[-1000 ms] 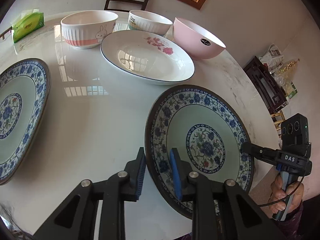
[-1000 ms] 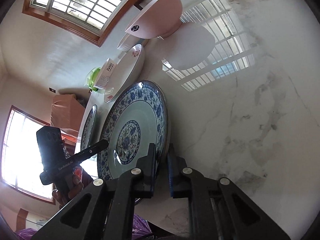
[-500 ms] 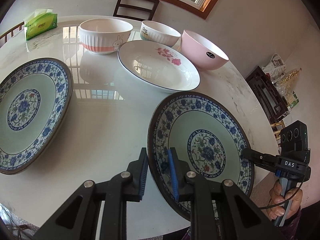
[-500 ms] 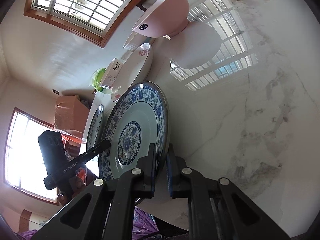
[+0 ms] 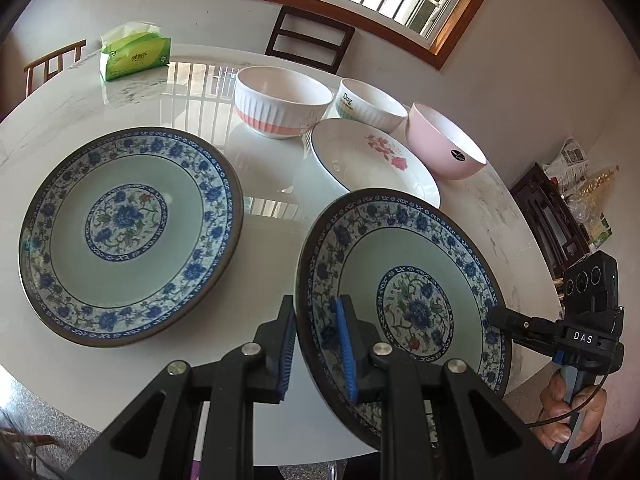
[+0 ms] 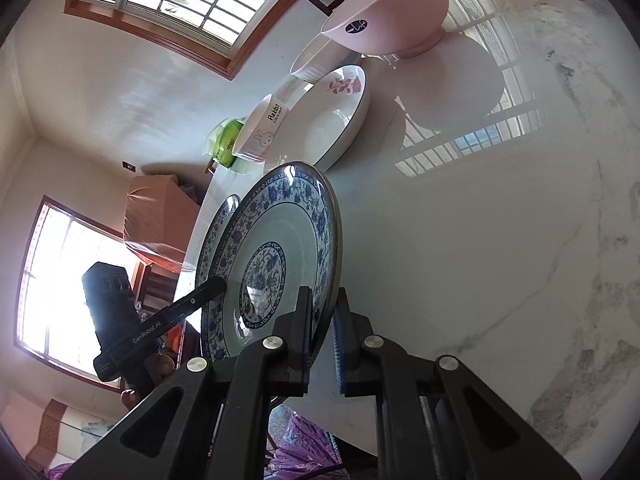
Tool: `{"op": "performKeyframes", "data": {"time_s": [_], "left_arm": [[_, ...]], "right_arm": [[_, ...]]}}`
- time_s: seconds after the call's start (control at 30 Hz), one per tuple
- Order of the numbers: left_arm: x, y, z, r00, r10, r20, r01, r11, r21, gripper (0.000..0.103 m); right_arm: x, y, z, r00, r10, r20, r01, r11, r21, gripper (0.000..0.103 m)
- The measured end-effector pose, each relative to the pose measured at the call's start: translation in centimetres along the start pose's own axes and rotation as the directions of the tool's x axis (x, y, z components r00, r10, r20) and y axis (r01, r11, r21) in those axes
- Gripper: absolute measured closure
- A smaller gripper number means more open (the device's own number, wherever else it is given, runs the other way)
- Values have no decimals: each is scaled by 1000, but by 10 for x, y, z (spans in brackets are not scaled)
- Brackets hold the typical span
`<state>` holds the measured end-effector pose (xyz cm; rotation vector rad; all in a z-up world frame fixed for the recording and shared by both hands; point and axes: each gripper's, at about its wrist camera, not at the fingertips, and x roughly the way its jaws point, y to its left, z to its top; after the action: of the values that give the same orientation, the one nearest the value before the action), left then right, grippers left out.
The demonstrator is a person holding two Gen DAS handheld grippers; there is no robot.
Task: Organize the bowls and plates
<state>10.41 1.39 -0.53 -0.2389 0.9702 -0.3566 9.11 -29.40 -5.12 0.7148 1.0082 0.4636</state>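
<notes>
A blue-patterned plate (image 5: 416,304) hangs tilted just above the white marble table (image 5: 264,248), held from both sides. My left gripper (image 5: 316,320) is shut on its near left rim. My right gripper (image 5: 496,318) is shut on the opposite rim, and in the right wrist view its own fingers (image 6: 322,336) pinch the plate (image 6: 276,256) edge while the left gripper (image 6: 218,282) bites the far side. A second, matching blue plate (image 5: 128,236) lies flat on the table to the left.
Behind stand a white plate with a rose (image 5: 372,160), a ribbed rabbit bowl (image 5: 280,104), a white printed bowl (image 5: 368,104) and a pink bowl (image 5: 444,144). A green tissue pack (image 5: 136,56) sits far left. Chairs ring the table; a hand (image 5: 568,412) grips the right tool.
Both grippers have carried the held plate leftward and slightly up, toward the matching plate, which has come fully into the left wrist view. Both grips stay shut.
</notes>
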Motion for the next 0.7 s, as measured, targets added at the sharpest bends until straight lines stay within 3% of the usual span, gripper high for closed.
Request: {"op": "performKeyframes", "data": {"time_s": [0.4, 0.7], "left_arm": [[-34, 47, 11, 995, 68, 76, -62, 995, -80, 83], [-57, 88, 19, 980, 146, 134, -127, 982, -138, 82]], "right_arm": [[49, 46, 18, 998, 45, -35, -47, 997, -60, 92], [93, 78, 30, 995, 64, -79, -71, 992, -101, 92]]}}
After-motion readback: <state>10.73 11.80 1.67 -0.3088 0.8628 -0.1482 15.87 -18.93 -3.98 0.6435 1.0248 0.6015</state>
